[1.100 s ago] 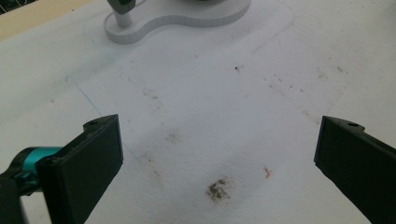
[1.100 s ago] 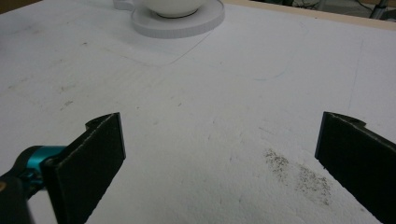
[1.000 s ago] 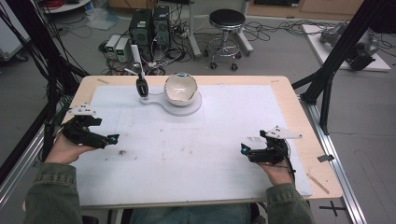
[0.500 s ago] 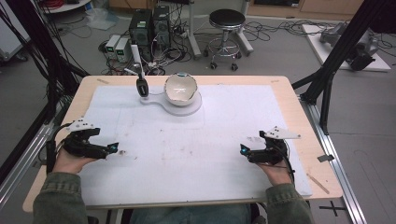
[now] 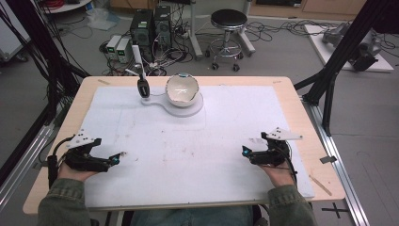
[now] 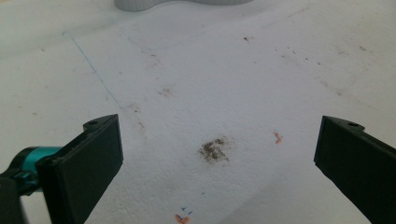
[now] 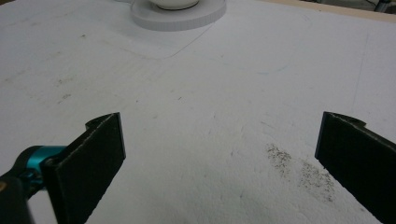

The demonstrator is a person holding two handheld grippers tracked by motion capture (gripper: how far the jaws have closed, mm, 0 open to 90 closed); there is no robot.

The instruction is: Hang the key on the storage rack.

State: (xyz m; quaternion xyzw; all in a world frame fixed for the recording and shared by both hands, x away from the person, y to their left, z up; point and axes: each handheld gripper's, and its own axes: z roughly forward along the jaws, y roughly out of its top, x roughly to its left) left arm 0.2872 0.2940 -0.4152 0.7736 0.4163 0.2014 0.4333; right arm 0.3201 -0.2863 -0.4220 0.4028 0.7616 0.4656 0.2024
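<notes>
- Writing or labels: I can read none in the high view. My left gripper (image 5: 101, 160) sits near the white mat's (image 5: 235, 136) near-left corner, my hand behind it with the forearm coming up from the near edge, sleeve olive green. My right gripper (image 5: 256, 154) sits near the mat's near-right corner, grey plate on top, jaws pointing toward the mat's middle. From up here I cannot tell how far either pair of jaws is spread. The white bowl (image 5: 181, 88) stands on a white stand (image 5: 175, 106) at the middle of the mat's far edge, with a black-handled tool (image 5: 142, 84) upright just beside it on the left. The mat lies on a wooden table (image 5: 301, 122).
- Left gripper view: my jaws stand wide apart, holding nothing, low over the mat. Between them lie a dark smudge (image 6: 214, 150) and small orange marks (image 6: 277, 137); a thin blue line (image 6: 93, 70) crosses the mat farther off. The stand's edge (image 6: 140, 4) shows at the top.
- Right gripper view: my jaws stand wide apart, holding nothing. Grey speckled smudges (image 7: 299, 170) lie near the right jaw. The bowl (image 7: 175, 3) on its stand (image 7: 180, 18) sits at the far edge.
</notes>
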